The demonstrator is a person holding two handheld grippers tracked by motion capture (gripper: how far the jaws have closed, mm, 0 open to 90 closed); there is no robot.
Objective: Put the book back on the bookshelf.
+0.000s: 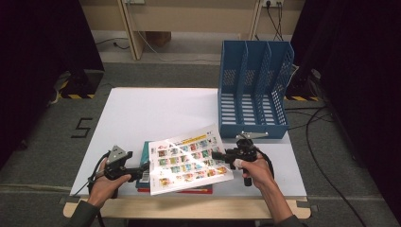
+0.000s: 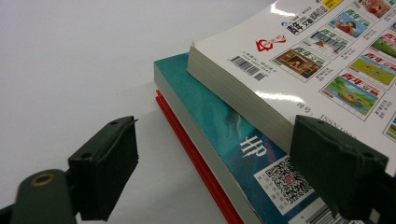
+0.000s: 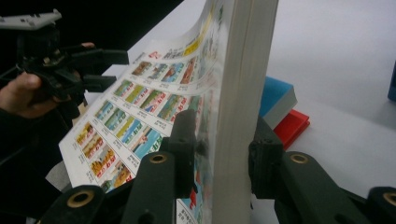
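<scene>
The magazine (image 1: 188, 160) lies atop two stacked books (image 2: 219, 135), file rack (image 1: 253, 90) behind right.

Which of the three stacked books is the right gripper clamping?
The top book, with its white cover of small colour pictures; the right gripper pinches its edge. The teal book and red book lie beneath it.

White mag (image 1: 189, 158) w/ multicolour thumbnails

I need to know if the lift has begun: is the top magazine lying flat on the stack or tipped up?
Tipped up. The right gripper clamps the magazine's right edge and raises it off the teal book.
</scene>
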